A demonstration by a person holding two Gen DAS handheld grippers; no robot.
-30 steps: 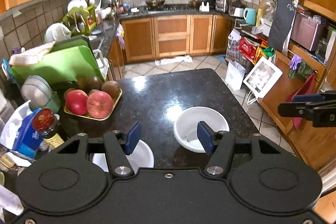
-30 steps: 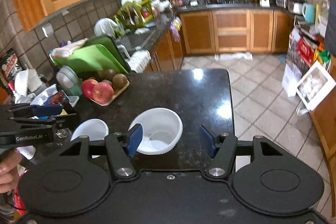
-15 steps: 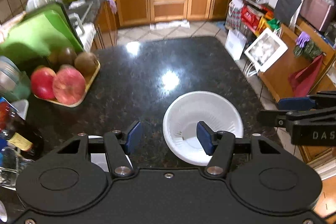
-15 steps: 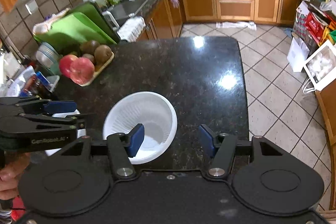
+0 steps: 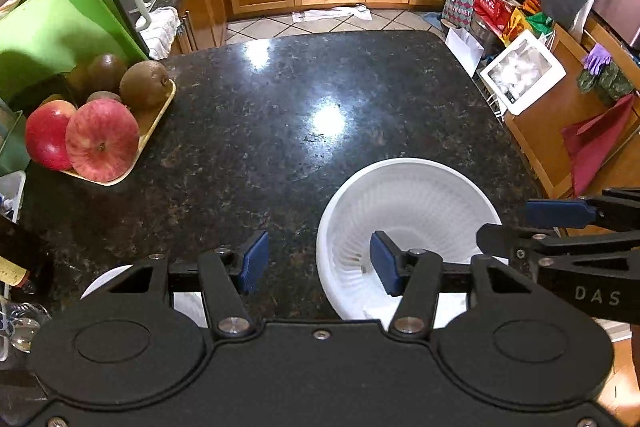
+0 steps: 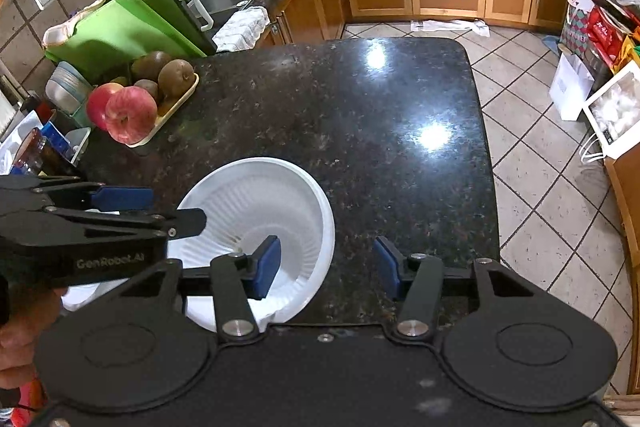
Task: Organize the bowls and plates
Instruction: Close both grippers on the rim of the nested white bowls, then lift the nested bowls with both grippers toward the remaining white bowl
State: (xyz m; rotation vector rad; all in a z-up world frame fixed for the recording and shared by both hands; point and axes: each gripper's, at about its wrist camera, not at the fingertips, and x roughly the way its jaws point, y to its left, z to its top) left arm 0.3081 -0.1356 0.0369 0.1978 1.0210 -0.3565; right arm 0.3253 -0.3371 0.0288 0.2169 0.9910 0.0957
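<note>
Starting: nothing stacked yet
Ribbed bowl [image 5: 408, 211]: loose on desk [image 5: 280, 115]
Left claw [image 5: 318, 261]: spread, straddling its rim
Right claw [image 6: 327, 269]: closing, unclamped
Small bowl [image 5: 188, 303]: untouched

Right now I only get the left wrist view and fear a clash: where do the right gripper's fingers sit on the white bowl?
Observer: The right gripper straddles the right rim of the white bowl, one finger inside, one outside; its jaws have just been closing, pads not touching.
Operator: Any more dishes beyond the fruit tray?
Observer: Yes, stacked grey dishes stand behind the fruit tray, beside the green board.
</note>
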